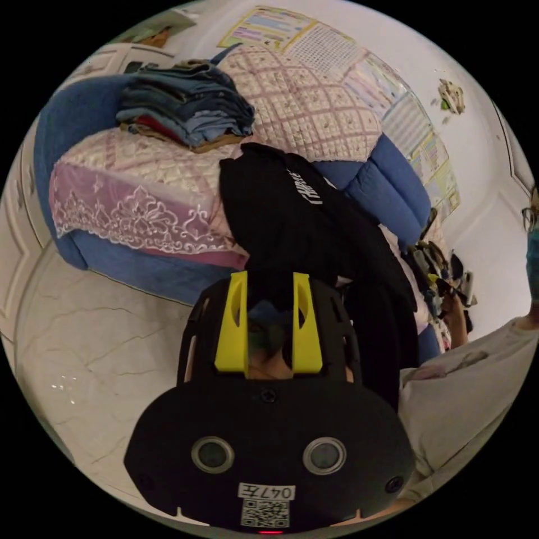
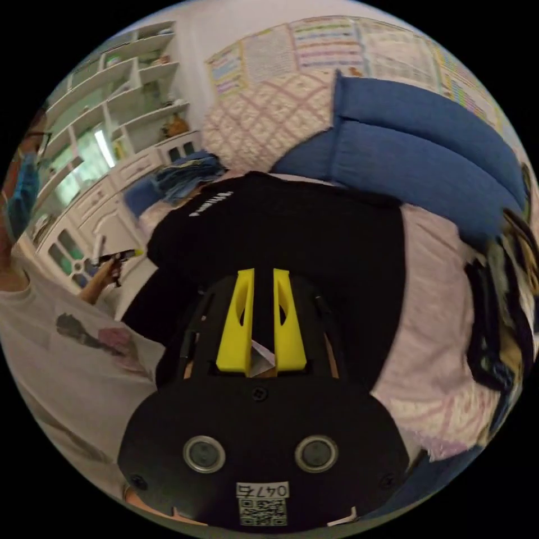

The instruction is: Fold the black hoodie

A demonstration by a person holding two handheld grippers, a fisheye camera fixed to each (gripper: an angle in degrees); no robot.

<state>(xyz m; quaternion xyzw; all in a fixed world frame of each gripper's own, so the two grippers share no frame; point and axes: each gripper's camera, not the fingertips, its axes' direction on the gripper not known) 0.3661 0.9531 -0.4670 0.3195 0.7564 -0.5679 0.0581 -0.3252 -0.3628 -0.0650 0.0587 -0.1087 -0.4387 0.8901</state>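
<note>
Gripping the black hoodie (image 1: 292, 224) edge, both jaws clamp fabric above the sofa (image 2: 426, 140).

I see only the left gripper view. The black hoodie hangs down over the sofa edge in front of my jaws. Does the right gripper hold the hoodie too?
Observer: In the right gripper view, the right gripper has its yellow jaws close together with black hoodie fabric between them; it looks shut on it.
Operator: Does the hoodie lie on the seat on that side?
Observer: Yes, there it spreads broadly over the pink cover of the sofa.
Operator: What is behind me?
Observer: White shelves stand along the wall, past the person's sleeve.
</note>
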